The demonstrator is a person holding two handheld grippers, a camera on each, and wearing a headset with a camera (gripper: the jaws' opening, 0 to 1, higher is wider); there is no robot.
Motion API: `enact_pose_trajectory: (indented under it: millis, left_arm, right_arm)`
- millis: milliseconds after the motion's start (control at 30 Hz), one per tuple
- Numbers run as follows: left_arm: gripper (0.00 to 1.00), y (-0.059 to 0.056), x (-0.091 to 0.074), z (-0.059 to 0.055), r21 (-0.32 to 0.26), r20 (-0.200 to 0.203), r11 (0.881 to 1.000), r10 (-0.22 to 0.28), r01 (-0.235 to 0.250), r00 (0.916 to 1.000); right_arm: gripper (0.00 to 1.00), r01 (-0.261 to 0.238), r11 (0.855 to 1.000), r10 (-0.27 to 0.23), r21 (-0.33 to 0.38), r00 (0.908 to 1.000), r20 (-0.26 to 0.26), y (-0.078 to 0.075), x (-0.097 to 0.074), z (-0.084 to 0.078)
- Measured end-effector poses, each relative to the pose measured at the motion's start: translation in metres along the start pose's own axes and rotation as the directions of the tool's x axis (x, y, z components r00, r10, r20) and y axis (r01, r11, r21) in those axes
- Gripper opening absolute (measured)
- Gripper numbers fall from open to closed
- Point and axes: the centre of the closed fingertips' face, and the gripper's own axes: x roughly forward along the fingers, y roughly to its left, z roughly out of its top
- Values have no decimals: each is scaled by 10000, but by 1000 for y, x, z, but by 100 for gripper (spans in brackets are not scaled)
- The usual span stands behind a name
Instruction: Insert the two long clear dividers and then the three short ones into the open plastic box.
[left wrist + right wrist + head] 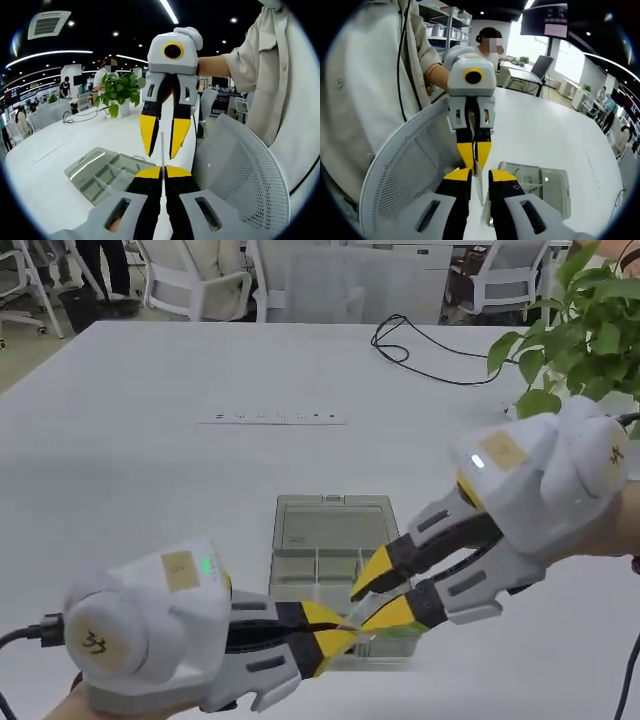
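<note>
The clear plastic box (330, 540) lies open on the white table, with compartments showing inside; it also shows as box (100, 170) and box (535, 185). My left gripper (335, 640) is shut on a thin clear divider (162, 150), held edge-on above the box's near edge. Facing it, my right gripper (380, 600) is open, its yellow fingers on either side of the divider (479, 192) with gaps. In the left gripper view my left gripper (162, 172) pinches the divider and the right gripper (164, 142) straddles it. In the right gripper view my right gripper (480, 176) faces the shut left gripper (475, 152).
A green plant (590, 330) stands at the table's right edge, beside a black cable (420, 355). A flush socket strip (270, 418) sits mid-table beyond the box. A white mesh chair (240, 175) is close by the person, and more chairs stand at the far side.
</note>
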Motion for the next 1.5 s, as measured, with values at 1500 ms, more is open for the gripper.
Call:
enact_pose_trajectory:
  millis: [1500]
  left_arm:
    - [22, 10, -11, -4, -1394, 468, 9874, 826, -753, 9955]
  right_arm:
    - [2, 1338, 9819, -1062, 1340, 9750, -1953, -39, -12, -19]
